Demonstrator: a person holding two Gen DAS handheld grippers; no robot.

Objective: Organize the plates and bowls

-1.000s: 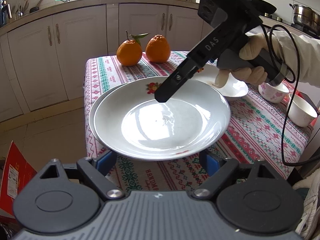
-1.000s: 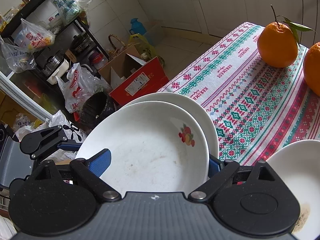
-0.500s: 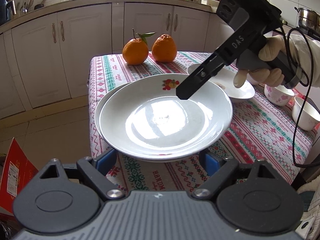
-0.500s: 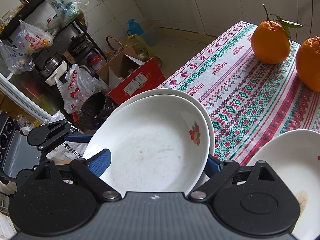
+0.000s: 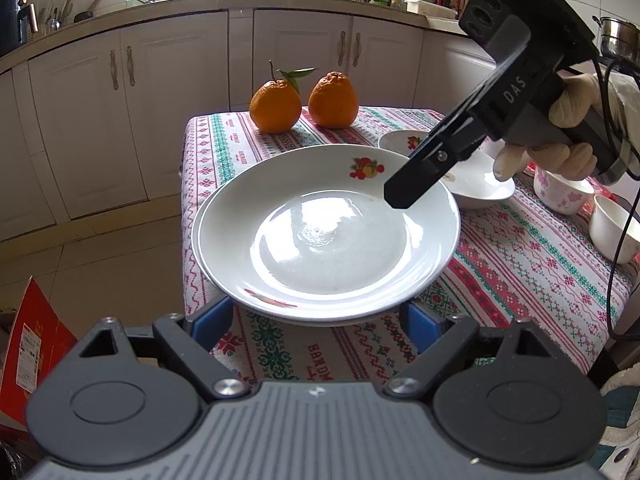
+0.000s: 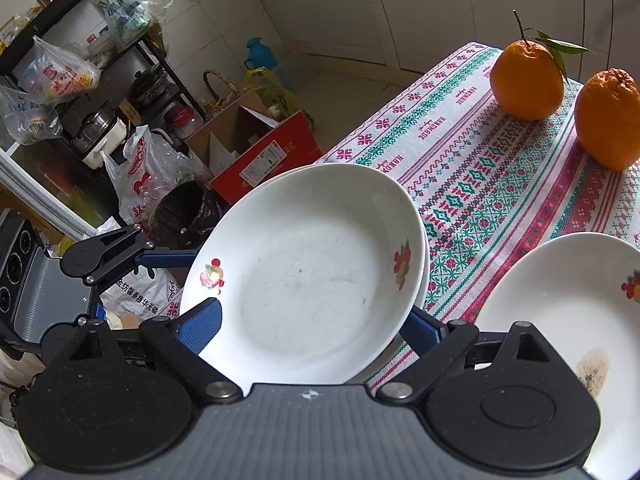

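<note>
Both tools wide open, tilted down over the stacked plates (image 5: 328,236)

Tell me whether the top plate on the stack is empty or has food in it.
Empty. The top plate shows a bare, glossy white well; the right wrist view shows only faint smears, no food.

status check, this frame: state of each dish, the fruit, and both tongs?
top plate: empty, nested on a second plate, overhanging the table edge
lower plate: only its rim shows beneath
third plate: on the cloth, apart, brown stain inside
floral cup: upright
white cup: upright, empty
two oranges: upright, side by side
left tongs: open, straddling the stack's near rim
right tongs: open, over the stack
</note>
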